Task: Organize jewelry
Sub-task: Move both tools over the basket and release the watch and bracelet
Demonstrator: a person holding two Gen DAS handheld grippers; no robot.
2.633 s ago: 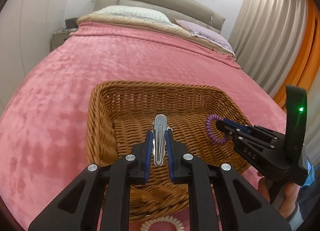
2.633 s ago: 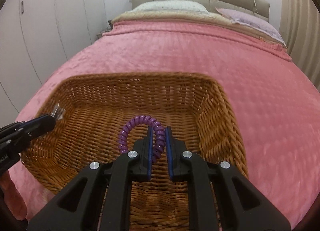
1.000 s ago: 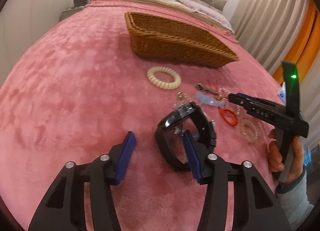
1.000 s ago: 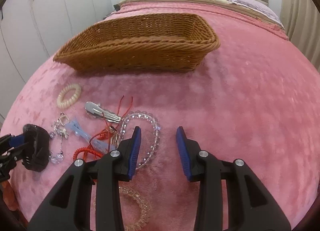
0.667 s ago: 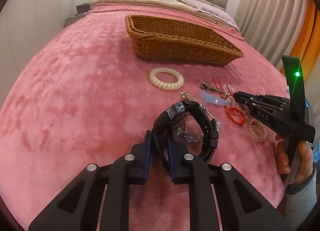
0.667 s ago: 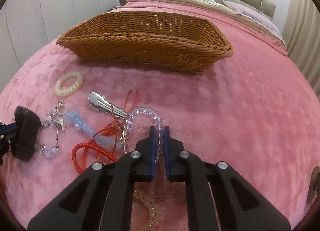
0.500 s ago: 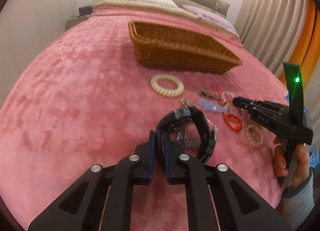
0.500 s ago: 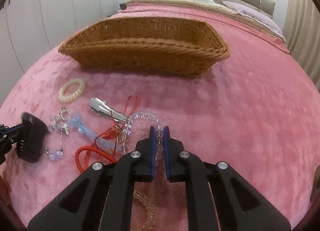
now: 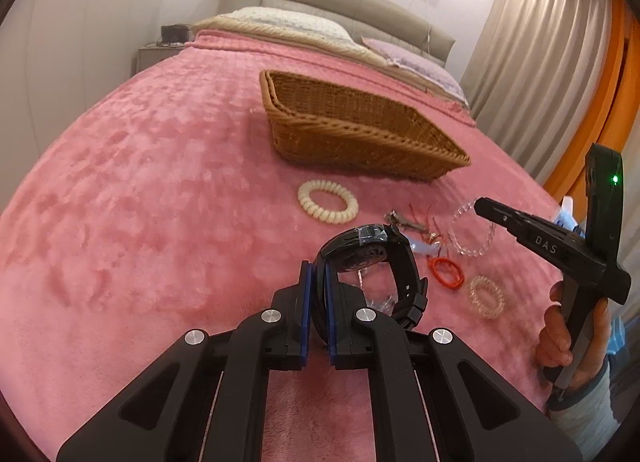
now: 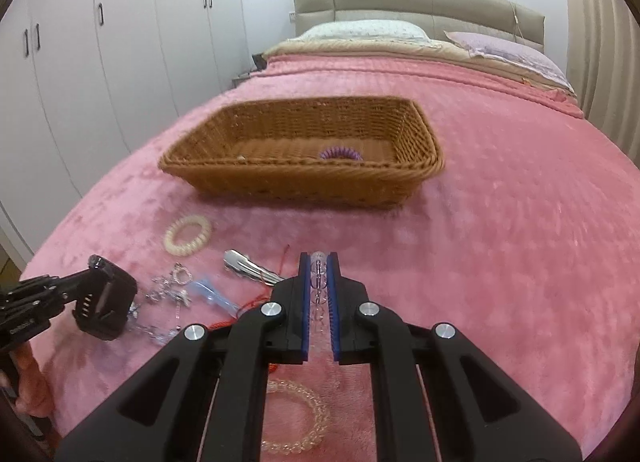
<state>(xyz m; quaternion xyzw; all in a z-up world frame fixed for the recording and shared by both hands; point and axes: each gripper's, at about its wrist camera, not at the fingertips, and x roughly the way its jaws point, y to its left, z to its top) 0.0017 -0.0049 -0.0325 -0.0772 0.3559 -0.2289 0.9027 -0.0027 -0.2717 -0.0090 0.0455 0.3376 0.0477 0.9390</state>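
Note:
My left gripper is shut on the strap of a black watch and holds it above the pink blanket; the watch also shows in the right wrist view. My right gripper is shut on a clear bead bracelet, which hangs from its tip in the left wrist view. The wicker basket stands further up the bed and holds a purple spiral hair tie.
On the blanket lie a cream spiral hair tie, a silver hair clip, a blue clip, a red cord, a crystal chain and two more clear bracelets. White wardrobes stand on the left.
Both grippers let go of the hair clip and purple tie in the basket, came back to the pile and shut, left on the watch, right on the bead bracelet. Both have since lifted.

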